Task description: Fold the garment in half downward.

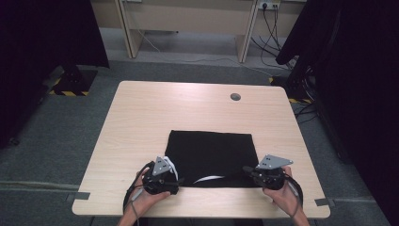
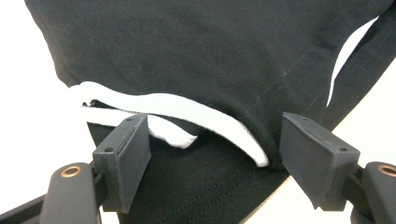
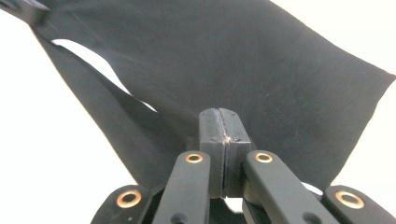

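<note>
A black garment (image 1: 211,155) lies folded in a rectangle on the near half of the wooden table (image 1: 141,108). A white band (image 2: 187,105) runs along its near edge (image 1: 209,178). My left gripper (image 1: 176,175) is at the garment's near left corner. In the left gripper view it (image 2: 215,154) stands open, with the banded edge between the jaws and neither pad pressing. My right gripper (image 1: 247,170) is at the near right corner. In the right gripper view it (image 3: 223,126) is shut, pinching the black cloth (image 3: 257,70), which rises toward the jaws.
A round cable hole (image 1: 235,97) sits near the table's far edge. Bare tabletop lies beyond and to both sides of the garment. Behind the table are a desk frame (image 1: 188,28), cables (image 1: 270,42) and dark curtains (image 1: 42,47).
</note>
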Available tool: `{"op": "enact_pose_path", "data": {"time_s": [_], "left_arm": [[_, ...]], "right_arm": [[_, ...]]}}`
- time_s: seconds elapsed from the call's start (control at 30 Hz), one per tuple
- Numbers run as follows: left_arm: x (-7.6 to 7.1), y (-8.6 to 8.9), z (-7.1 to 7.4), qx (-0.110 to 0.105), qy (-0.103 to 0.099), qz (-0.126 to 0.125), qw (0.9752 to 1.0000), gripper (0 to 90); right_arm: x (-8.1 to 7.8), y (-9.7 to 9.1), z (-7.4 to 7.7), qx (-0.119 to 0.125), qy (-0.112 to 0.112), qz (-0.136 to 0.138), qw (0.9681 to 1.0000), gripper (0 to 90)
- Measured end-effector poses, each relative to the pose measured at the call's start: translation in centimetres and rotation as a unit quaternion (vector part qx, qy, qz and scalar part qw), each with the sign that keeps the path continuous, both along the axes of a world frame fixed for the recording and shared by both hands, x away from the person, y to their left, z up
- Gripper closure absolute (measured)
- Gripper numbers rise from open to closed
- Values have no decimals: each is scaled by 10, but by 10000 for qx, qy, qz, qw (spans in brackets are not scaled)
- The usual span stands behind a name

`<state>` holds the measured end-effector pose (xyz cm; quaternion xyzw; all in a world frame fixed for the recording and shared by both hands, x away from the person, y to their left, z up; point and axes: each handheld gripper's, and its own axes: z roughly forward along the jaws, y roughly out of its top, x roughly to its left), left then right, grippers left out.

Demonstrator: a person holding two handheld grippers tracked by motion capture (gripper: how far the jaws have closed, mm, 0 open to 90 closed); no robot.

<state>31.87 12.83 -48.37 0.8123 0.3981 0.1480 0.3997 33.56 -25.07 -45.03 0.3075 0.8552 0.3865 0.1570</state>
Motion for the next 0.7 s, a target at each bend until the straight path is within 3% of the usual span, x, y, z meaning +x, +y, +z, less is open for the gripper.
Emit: {"op": "enact_pose_path", "data": {"time_s": [0.13,0.23,0.33,0.43,0.5,0.6,0.7], "left_arm": [[-2,-1,0,33,-13,-9,10000,251],[-2,-2,0,34,-15,20,10000,255],[-4,-3,0,63,-38,24,10000,258],[-4,-3,0,52,-36,25,10000,261],[-5,-3,0,58,-30,18,10000,262],[-4,-1,1,29,44,-31,10000,266],[-5,2,4,-98,113,-104,9998,262]], "right_arm": [[-14,1,15,-31,-198,147,9997,900],[-26,3,19,-100,-246,221,9994,900],[-33,6,6,-265,-84,327,9991,900],[-36,6,-16,-385,261,377,9982,900],[-38,3,-21,-235,306,326,9987,900],[-40,2,-21,-221,292,263,9990,899],[-38,1,-22,-59,406,160,9990,855]]}}
